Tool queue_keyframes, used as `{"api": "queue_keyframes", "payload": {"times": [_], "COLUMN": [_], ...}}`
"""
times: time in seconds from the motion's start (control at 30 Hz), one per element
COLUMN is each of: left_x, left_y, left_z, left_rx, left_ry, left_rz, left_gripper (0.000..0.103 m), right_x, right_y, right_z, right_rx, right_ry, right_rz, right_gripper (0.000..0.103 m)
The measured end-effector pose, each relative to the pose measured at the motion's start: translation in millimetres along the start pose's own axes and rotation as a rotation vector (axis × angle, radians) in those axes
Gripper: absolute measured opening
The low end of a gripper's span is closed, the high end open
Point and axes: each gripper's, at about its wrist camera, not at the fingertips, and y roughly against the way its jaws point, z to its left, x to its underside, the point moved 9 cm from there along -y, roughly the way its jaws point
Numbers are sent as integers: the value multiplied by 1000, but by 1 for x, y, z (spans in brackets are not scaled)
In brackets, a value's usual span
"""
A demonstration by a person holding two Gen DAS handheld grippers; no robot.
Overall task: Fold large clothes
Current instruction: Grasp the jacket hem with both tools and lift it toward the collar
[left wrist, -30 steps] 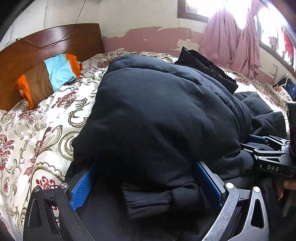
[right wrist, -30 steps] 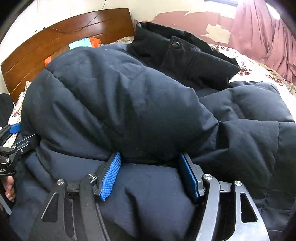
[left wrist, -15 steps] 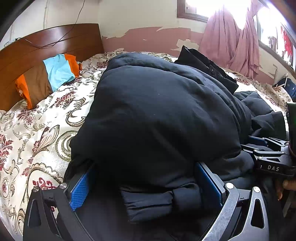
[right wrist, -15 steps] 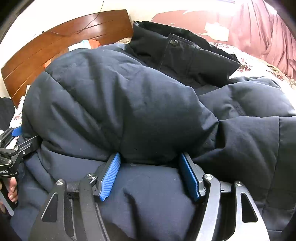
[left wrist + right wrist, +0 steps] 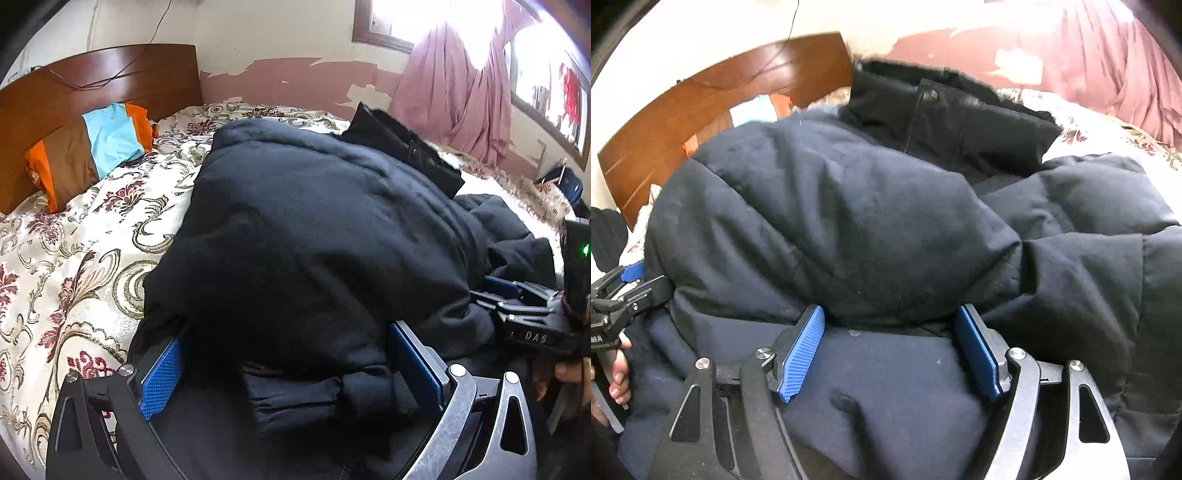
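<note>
A large dark navy padded coat [image 5: 314, 236] lies bunched on the bed, its collar [image 5: 945, 107] toward the far wall. My left gripper [image 5: 291, 354] stands wide open, its blue pads [image 5: 162, 373] on either side of a rolled fold and cuff at the coat's near edge. My right gripper [image 5: 894, 332] is also wide open, pads [image 5: 803, 347] either side of the puffy bulge, resting on the coat's lower layer. Each gripper shows at the edge of the other's view: the right one [image 5: 524, 314], the left one [image 5: 617, 299].
The bed has a floral cream bedspread [image 5: 74, 240]. An orange, brown and blue pillow [image 5: 88, 147] leans on the wooden headboard [image 5: 92, 85]. Pink curtains [image 5: 461, 92] hang at the window on the far right. A dark object [image 5: 565, 184] sits past the bed's right side.
Both views have shifted slightly forward and up over the coat; the far collar looks blurred from motion. The jaws have stayed open around the same folds.
</note>
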Motion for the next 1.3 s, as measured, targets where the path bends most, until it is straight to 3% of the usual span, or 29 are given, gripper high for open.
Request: {"api": "queue_keyframes", "payload": {"times": [0.1,0.23,0.33,0.43,0.6,0.7,0.83,0.93,1.0,1.03,1.07,1.1,1.13,1.2,1.3], "left_x": [-11,-23,-43,-80,-156,-189,-223,-237,-236,-234,-232,-230,-227,-218,-206], "left_y": [19,37,41,27,-23,-56,-96,-115,-127,-132,-136,-140,-142,-149,-150], "left_z": [-1,4,3,-9,-37,-47,-58,-67,-73,-76,-78,-78,-79,-81,-77], "left_rx": [73,129,174,154,172,178,189,192,207,213,214,223,247,285,263], "left_ry": [41,96,131,76,-28,-14,76,139,167,184,202,225,248,278,265], "left_rz": [-80,-162,-177,-162,-175,-127,-84,-80,-60,-54,-54,-54,-50,-21,-15], "left_gripper": [103,103,103,103,103,103,103,103,101,101,96,84,74,21,12], "right_x": [-16,-51,-87,-120,-155,-155,-148,-151,-150,-148,-148,-146,-143,-135,-124], "right_y": [28,54,59,51,0,-33,-65,-79,-89,-91,-90,-88,-84,-71,-48], "right_z": [5,-7,-37,-81,-144,-171,-182,-181,-180,-180,-178,-179,-178,-176,-172], "right_rx": [-92,-81,-42,-23,-116,-131,-91,-79,-63,-48,-42,-30,-14,-18,-30], "right_ry": [-4,31,-11,-176,-543,-726,-842,-863,-854,-837,-809,-783,-750,-706,-639], "right_rz": [-76,-136,-167,-170,-68,-50,-57,-63,-38,-32,-38,-41,-39,-42,-31], "right_gripper": [77,81,82,83,83,83,81,62,38,33,22,16,15,11,11]}}
